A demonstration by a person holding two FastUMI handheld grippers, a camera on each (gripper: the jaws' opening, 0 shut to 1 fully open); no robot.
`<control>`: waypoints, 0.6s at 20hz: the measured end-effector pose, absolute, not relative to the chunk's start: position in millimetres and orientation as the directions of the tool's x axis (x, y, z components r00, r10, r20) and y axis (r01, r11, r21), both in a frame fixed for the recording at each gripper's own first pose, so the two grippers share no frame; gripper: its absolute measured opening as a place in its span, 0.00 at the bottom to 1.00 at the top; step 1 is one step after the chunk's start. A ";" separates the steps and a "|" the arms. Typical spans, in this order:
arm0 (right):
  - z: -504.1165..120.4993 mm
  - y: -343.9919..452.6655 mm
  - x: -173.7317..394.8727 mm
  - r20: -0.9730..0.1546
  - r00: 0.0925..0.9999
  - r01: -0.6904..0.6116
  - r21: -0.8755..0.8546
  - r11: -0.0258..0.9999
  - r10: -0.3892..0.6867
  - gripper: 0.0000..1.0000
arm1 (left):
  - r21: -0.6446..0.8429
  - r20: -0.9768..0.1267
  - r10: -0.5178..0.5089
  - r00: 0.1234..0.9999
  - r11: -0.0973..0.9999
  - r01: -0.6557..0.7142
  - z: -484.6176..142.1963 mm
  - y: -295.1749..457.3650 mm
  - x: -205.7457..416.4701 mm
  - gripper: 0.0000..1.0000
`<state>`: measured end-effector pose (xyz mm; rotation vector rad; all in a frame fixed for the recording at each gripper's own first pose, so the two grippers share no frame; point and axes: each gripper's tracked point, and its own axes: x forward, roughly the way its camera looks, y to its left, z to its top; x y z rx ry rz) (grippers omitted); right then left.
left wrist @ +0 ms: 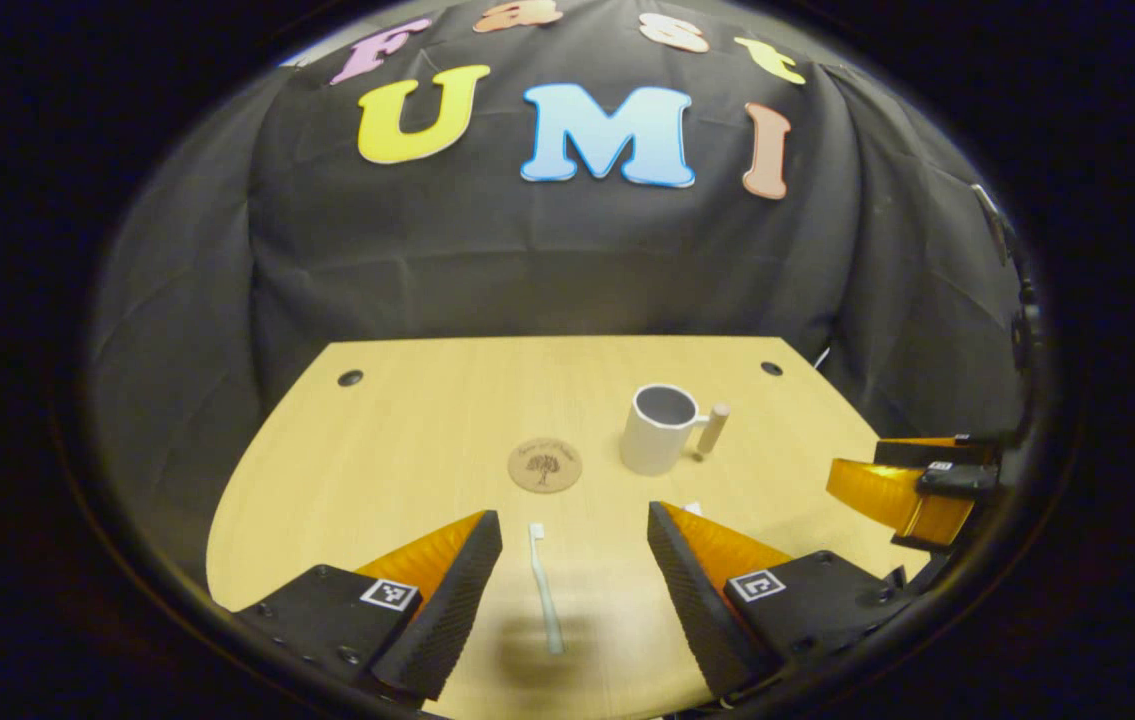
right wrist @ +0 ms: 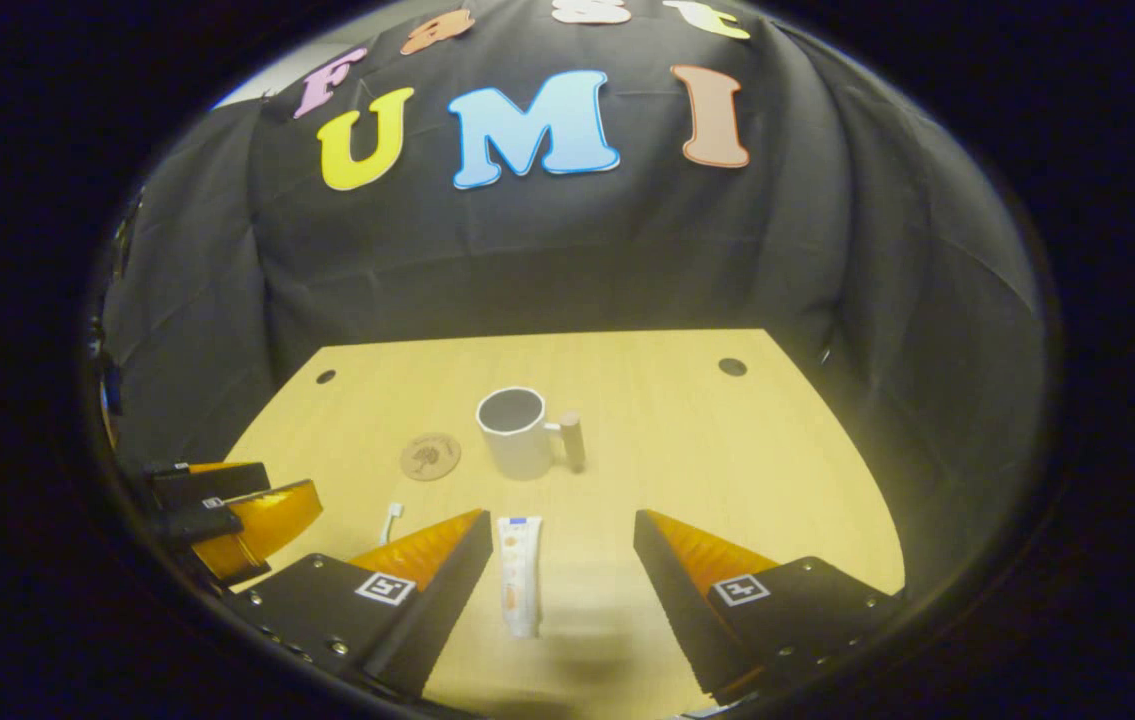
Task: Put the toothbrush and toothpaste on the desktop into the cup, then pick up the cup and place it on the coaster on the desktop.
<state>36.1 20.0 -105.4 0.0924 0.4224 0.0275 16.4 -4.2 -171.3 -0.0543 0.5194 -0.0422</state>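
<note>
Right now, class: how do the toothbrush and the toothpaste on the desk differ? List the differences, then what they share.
The toothbrush is thin and plain white; the toothpaste is a wider, flat tube with coloured print. The toothbrush lies between the left gripper fingers, the toothpaste between those of the right gripper. Both lie flat on the desk, ungripped, outside the cup.

Markings in the scene: none legible.
The coaster (left wrist: pixel 544 465) carries a tree emblem with lettering too small to read; print on the toothpaste (right wrist: pixel 519 575) is blurred; square coded tags (left wrist: pixel 389 594) sit on the gripper bodies.
</note>
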 end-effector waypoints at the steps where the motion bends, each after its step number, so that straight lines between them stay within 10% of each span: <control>1: -112.1 21.0 40.3 -0.427 0.903 -0.008 0.099 0.995 0.050 0.92 | -0.061 -0.535 -0.052 0.843 0.998 0.023 -188.0 -2.8 14.9 0.97; 12: -201.0 39.1 67.8 -0.683 0.724 -0.049 0.088 0.995 0.097 0.94 | -0.053 -0.743 -0.036 0.668 0.999 -0.005 -287.0 10.9 27.2 0.98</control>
